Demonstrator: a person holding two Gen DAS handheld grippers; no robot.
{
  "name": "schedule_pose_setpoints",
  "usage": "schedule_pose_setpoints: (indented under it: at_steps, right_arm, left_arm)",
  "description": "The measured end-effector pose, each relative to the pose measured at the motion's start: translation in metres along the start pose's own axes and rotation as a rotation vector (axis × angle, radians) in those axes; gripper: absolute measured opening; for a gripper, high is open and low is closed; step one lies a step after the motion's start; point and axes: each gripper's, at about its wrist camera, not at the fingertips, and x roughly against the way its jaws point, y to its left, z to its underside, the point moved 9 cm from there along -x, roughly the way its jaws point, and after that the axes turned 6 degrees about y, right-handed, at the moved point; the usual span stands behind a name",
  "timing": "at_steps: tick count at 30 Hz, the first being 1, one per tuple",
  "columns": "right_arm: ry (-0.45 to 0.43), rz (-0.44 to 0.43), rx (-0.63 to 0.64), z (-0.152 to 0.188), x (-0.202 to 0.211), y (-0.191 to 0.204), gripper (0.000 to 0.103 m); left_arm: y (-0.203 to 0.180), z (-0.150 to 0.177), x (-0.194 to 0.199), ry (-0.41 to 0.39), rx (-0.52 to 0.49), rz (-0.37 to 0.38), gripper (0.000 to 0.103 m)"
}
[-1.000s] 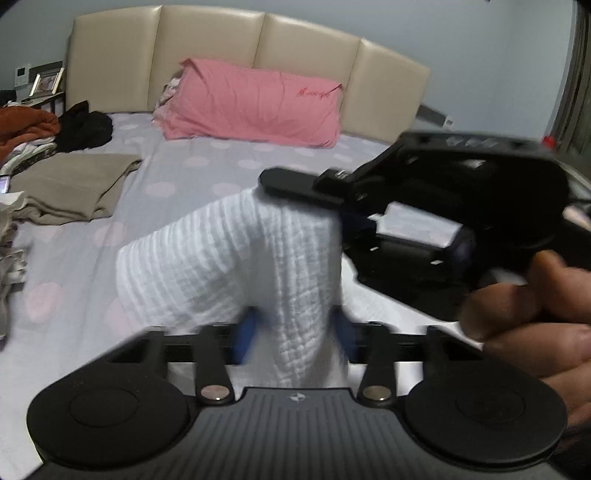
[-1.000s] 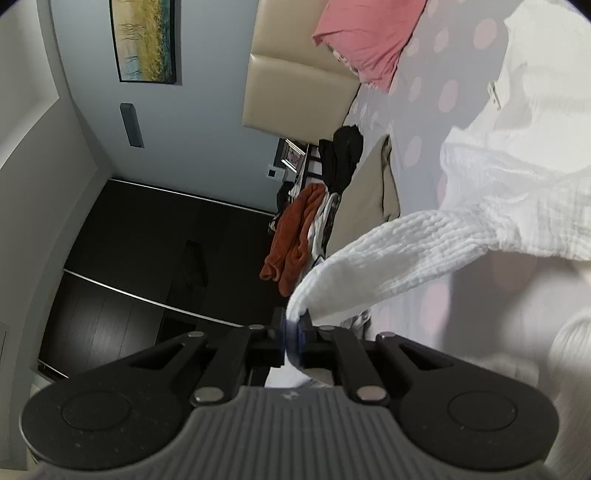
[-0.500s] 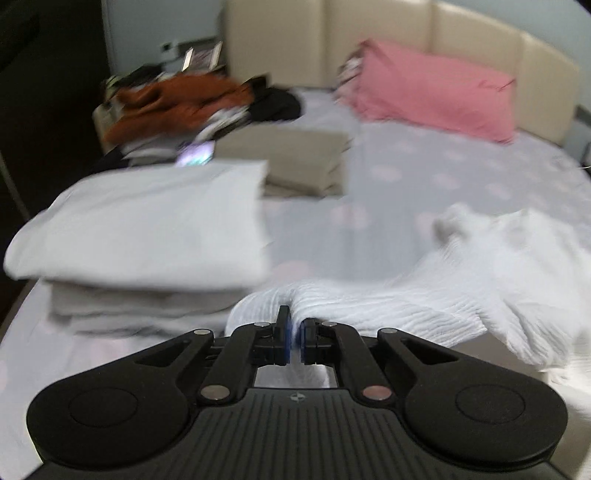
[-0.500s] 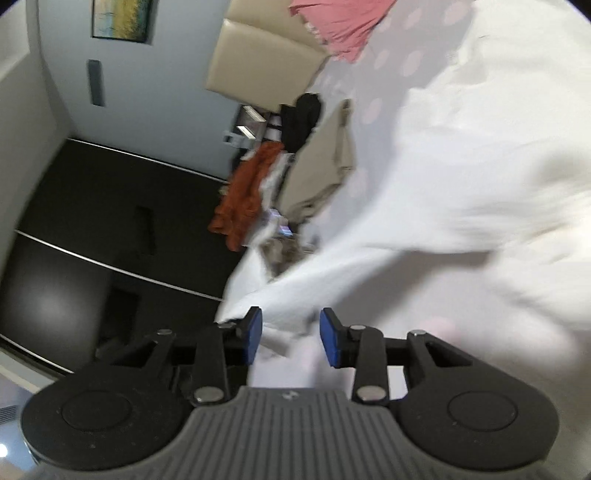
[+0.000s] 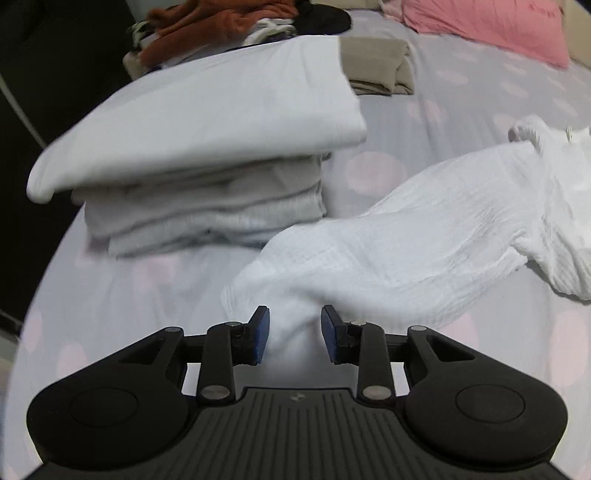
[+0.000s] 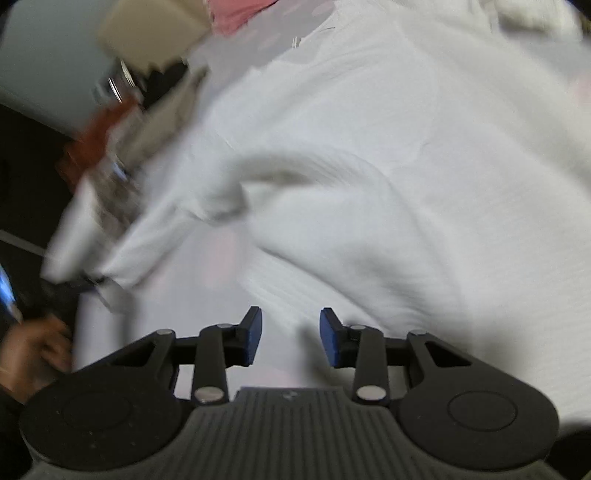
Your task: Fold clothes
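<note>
A white crinkled garment (image 5: 424,236) lies spread on the lilac dotted bed sheet (image 5: 461,92). One sleeve runs from it toward my left gripper (image 5: 294,332). That gripper's jaws are opening, and the sleeve end lies loose between the blue pads without being pressed. The right wrist view is blurred and shows the same garment (image 6: 369,147) filling most of the picture. My right gripper (image 6: 291,338) stands open just above its near edge with nothing between the pads. At the far left a hand (image 6: 33,354) holds the other gripper by the sleeve tip.
A stack of folded pale clothes (image 5: 207,147) sits just left of the sleeve. Behind it lie a folded beige piece (image 5: 376,62), rust-orange clothes (image 5: 207,22) and a black garment (image 5: 321,18). A pink pillow (image 5: 487,26) is at the bed's head. The bed edge drops off at left.
Both grippers came down from a lifted hold to the bed. The right let go of the sleeve first, then the left opened. The garment now lies on the sheet.
</note>
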Motion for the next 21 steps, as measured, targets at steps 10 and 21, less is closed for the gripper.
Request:
schedule_pose_setpoints:
  at_steps: [10, 21]
  right_arm:
    - [-0.020, 0.427, 0.566, 0.029, -0.046, 0.049, 0.040]
    - [-0.034, 0.440, 0.677, 0.030, -0.057, 0.053, 0.004]
  left_arm:
    - [-0.044, 0.032, 0.045, -0.046, 0.173, 0.409, 0.044]
    - [-0.118, 0.058, 0.067, -0.135, 0.057, 0.553, 0.049]
